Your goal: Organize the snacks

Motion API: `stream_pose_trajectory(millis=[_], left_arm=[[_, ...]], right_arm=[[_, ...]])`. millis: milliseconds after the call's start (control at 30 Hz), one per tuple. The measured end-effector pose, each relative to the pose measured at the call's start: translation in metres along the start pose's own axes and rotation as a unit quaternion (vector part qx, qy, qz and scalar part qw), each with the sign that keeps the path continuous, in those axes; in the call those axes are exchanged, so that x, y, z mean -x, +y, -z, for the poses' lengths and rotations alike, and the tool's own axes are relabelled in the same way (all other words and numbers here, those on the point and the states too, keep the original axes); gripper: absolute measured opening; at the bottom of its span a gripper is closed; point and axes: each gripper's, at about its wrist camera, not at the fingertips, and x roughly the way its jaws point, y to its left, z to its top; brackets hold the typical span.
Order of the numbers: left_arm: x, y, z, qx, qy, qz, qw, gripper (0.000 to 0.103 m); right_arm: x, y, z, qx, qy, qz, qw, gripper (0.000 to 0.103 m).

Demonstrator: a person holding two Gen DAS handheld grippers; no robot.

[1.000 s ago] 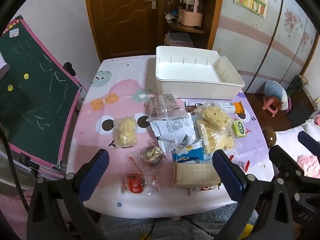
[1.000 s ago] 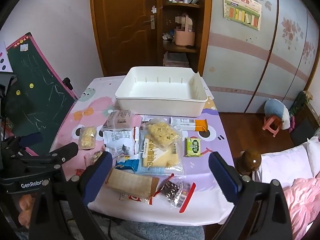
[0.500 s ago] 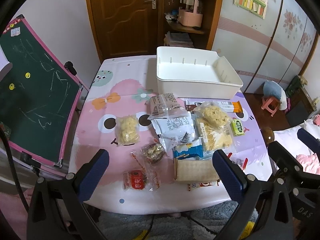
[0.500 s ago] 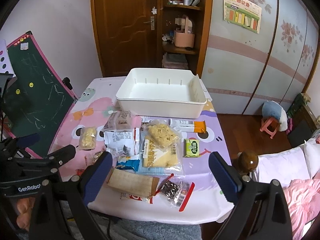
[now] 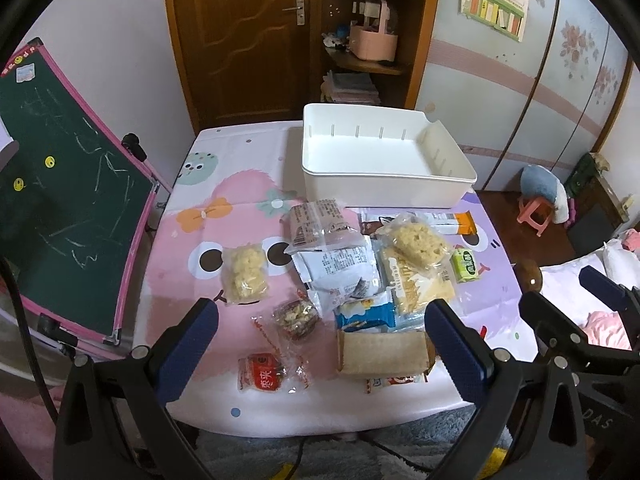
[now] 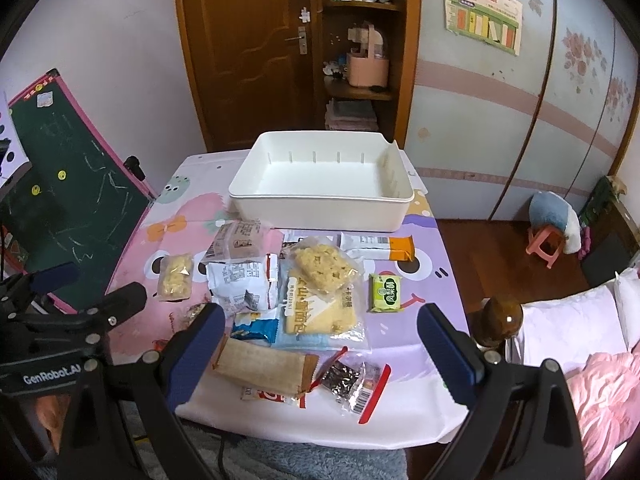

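Both tools, left (image 5: 320,340) and right (image 6: 320,338), hang spread and empty above the worktop's near edge, the brown wafer pack (image 5: 382,350) lying crosswise just ahead of both, nearer the left.

Red-and-white packet (image 6: 272,395): you see only its near edge; the brown packet (image 6: 262,366) lies over the rest.
Blue packet (image 6: 256,328): partly under the neighbouring wrappers.
Packet print: too small for you to read.
Blackboard (image 5: 60,200): cut off at the left edge.
Your hands: hidden behind both gripper bodies.
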Motion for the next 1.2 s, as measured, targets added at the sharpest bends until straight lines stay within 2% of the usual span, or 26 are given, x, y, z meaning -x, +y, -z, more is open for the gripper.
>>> stream_pose_trajectory(millis=[367,533,700,1033,1200], left_arm=[[0.003,-0.001,-0.014,-0.020,-0.006,-0.016,0.9996,0.103],[0.007,-0.002,-0.022,-0.027,-0.015,0.005,0.9995,0.103],[0.006,0.001,-0.031,-0.026,-0.023,0.012,0.9993,0.103],[-0.036,0.027,-0.042,0.011,0.009,0.018,0.9997,0.102],[-0.070,0.052,-0.045,0.033,0.036,0.007,0.9988,0.102]], right_arm=[[-0.003,-0.006,-0.010,-0.005,-0.004,0.005,1.000,0.097],[-0.005,-0.007,-0.020,-0.006,-0.008,0.008,1.000,0.097],[-0.009,-0.006,-0.028,0.005,-0.018,0.010,1.000,0.097],[-0.048,-0.015,-0.040,0.007,0.004,0.034,0.999,0.097],[-0.074,-0.023,-0.041,0.008,0.024,0.018,1.000,0.097]])
